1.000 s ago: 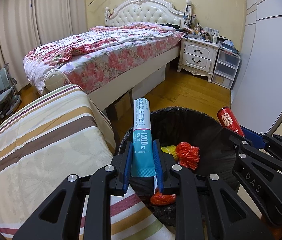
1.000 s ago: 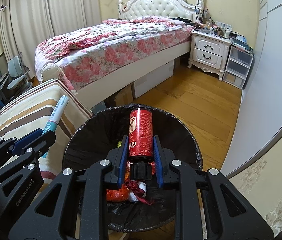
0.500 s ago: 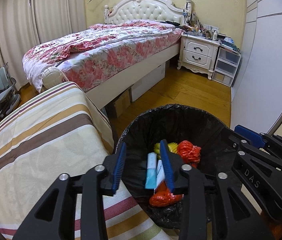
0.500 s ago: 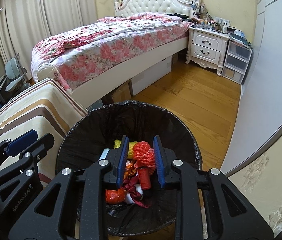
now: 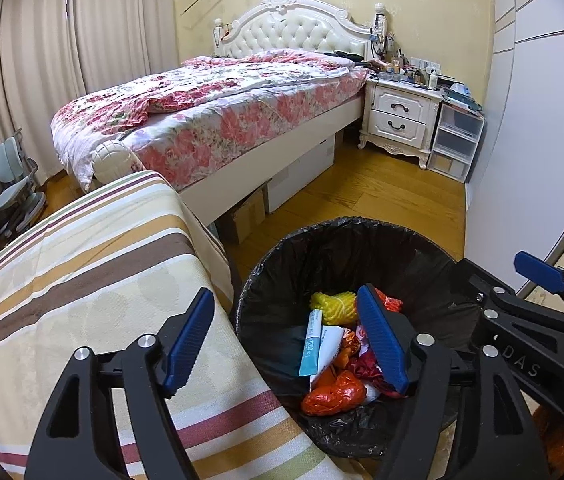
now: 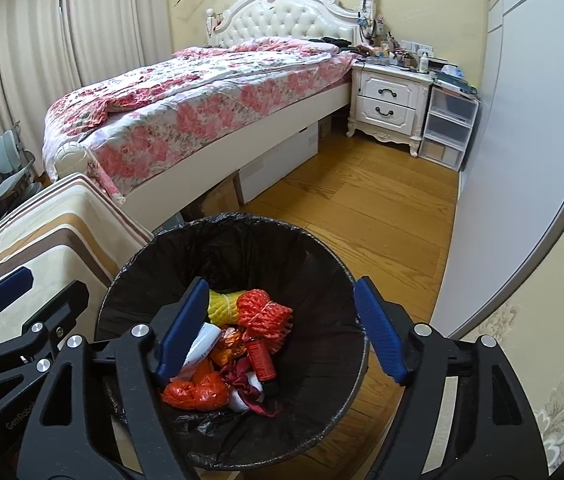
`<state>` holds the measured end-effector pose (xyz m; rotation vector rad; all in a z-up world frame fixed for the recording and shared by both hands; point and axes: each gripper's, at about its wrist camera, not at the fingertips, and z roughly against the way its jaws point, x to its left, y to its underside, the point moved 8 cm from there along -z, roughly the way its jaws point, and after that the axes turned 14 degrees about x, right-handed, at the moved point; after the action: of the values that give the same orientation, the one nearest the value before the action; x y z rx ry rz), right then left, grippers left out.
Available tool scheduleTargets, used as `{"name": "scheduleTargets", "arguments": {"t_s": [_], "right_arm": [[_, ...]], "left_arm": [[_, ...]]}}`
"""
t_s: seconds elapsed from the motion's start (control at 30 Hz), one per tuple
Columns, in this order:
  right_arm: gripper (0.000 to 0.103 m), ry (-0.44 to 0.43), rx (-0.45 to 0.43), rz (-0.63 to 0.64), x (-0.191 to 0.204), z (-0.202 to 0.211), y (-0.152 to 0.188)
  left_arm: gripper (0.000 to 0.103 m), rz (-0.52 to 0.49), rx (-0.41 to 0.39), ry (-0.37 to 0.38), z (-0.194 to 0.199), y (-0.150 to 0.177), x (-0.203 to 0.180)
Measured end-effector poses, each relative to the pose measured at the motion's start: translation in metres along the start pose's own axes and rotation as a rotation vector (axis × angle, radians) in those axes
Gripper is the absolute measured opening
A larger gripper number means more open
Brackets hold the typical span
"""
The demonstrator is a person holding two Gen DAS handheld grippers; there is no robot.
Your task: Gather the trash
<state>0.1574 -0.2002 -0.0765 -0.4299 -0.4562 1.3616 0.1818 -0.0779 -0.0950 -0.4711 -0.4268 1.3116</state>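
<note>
A black-lined trash bin (image 5: 346, 240) (image 6: 241, 236) stands on the wood floor beside a striped surface. Inside lie a teal-and-white tube (image 5: 312, 342), a red can (image 6: 259, 358), red netting (image 6: 263, 312), yellow netting (image 5: 332, 306) and orange wrappers (image 6: 197, 394). My left gripper (image 5: 286, 340) is open and empty over the bin's left rim. My right gripper (image 6: 279, 328) is open and empty above the bin's middle. Each gripper shows at the edge of the other's view.
A striped cloth-covered surface (image 5: 81, 272) lies left of the bin. A bed with floral bedding (image 5: 209, 120) stands behind, with boxes under it. A white nightstand (image 5: 400, 114) and plastic drawers (image 5: 456, 140) stand at the back right. A white wardrobe (image 6: 530, 140) bounds the right.
Both grippers opened wide. The tube dropped from my left gripper and the red can from my right into the bin, where both now lie on the trash.
</note>
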Motion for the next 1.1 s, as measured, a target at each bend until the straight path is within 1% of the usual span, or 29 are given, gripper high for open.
{"name": "scheduleTargets", "arguments": {"t_s": [0.17,0.23,0.33,0.5,0.77,0.93,1.1], "right_arm": [[0.082,0.016,-0.011,-0.014,-0.006,0.004,0.000],[0.088,0.021,-0.015,-0.022,-0.008,0.006,0.001],[0.090,0.022,-0.022,-0.041,-0.013,0.009,0.003],[0.094,0.033,-0.027,-0.055,-0.016,0.014,0.007],[0.095,0.045,-0.040,-0.041,-0.010,0.030,0.016],[0.095,0.034,-0.039,-0.035,-0.003,0.043,0.027],[0.095,0.033,-0.054,-0.008,0.007,0.061,0.039]], "left_arm": [[0.078,0.016,-0.015,-0.003,0.005,0.000,0.005],[0.080,0.019,-0.022,-0.004,0.008,0.001,0.006],[0.083,0.016,-0.036,-0.027,0.013,0.003,0.008],[0.085,0.012,-0.053,-0.048,0.022,0.006,0.010],[0.085,0.035,-0.065,-0.066,0.039,0.020,0.018],[0.086,0.057,-0.047,-0.060,0.051,0.035,0.024],[0.086,0.083,-0.066,-0.075,0.070,0.048,0.033]]}}
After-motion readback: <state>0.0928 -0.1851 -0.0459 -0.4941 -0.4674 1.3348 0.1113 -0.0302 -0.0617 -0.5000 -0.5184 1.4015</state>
